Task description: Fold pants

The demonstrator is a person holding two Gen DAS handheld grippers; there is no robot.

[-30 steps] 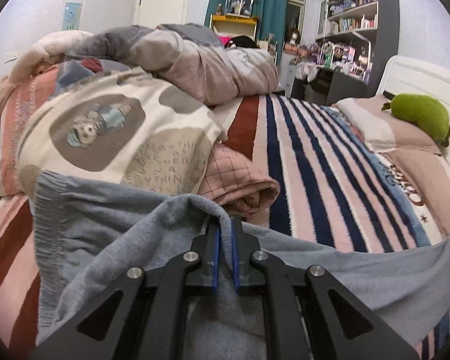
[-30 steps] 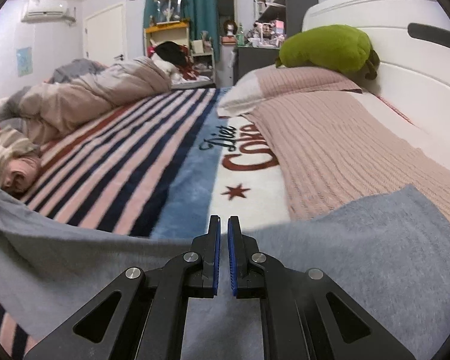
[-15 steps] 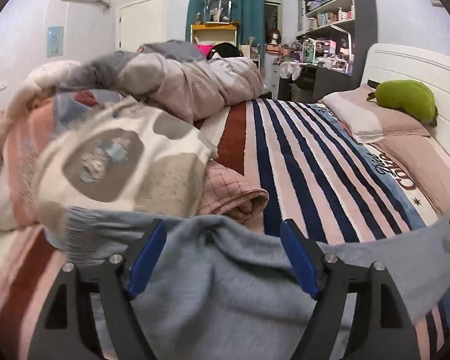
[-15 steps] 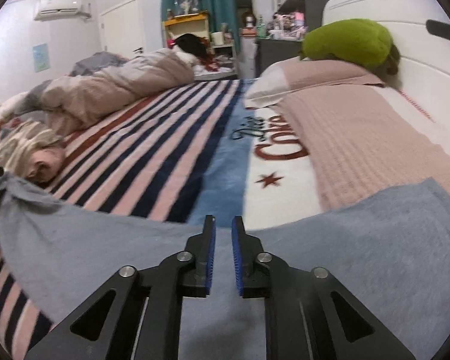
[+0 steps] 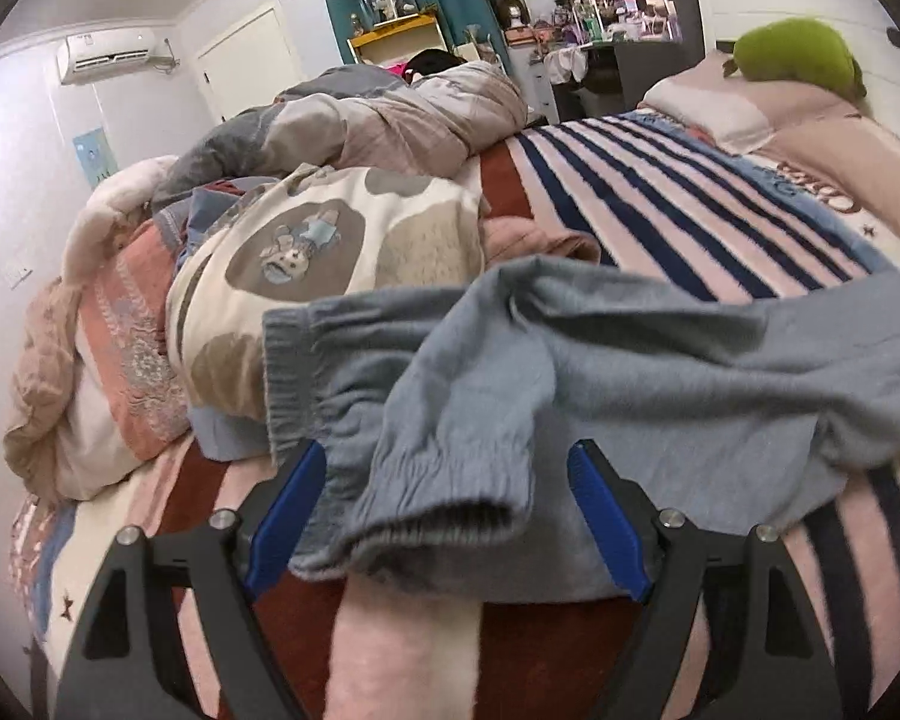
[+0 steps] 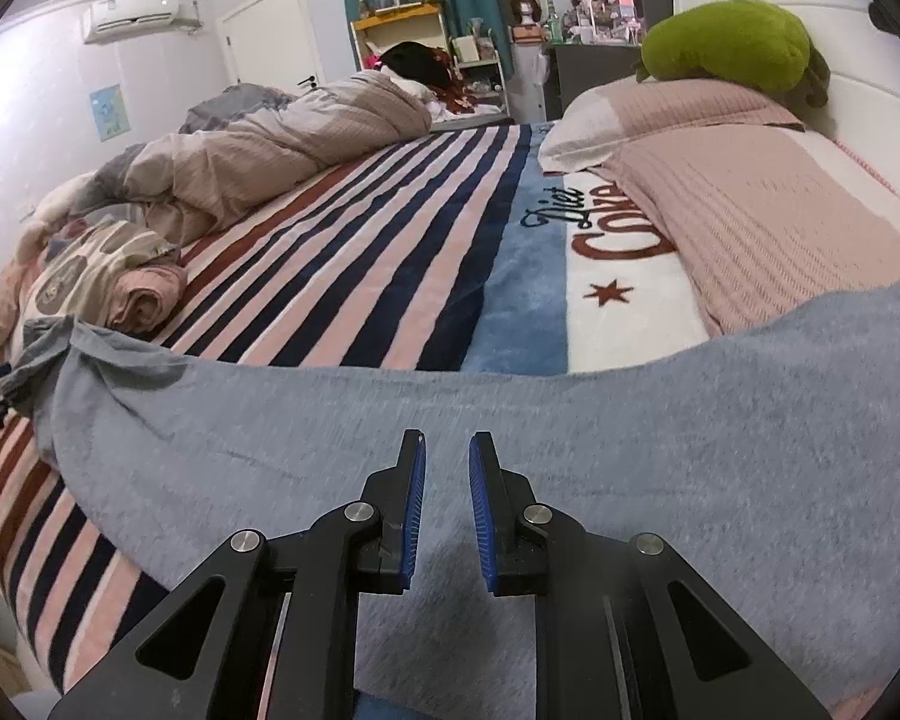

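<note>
Left claw point(image 5: 444, 516) is opening, its pads clear of the grey sweatpants' point(image 5: 570, 372) cuff on the bed point(image 5: 660, 210); right claw point(image 6: 447, 510) stands slightly apart, gripping nothing.

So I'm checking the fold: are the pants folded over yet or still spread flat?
Partly folded: one cuffed leg of the pants is flopped over the other on the bed, bunched, not flat.

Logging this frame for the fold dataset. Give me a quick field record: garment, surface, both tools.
garment: grey pants spread across the bed, cuffed leg ends bunched at the left tool
surface: striped blanket
left tool: jaws opening, cuff lies between them, pads not pressing on it
right tool: narrow gap, over the pants, nothing gripped
nearby: folded clothes pile, green plush on pillow
</note>
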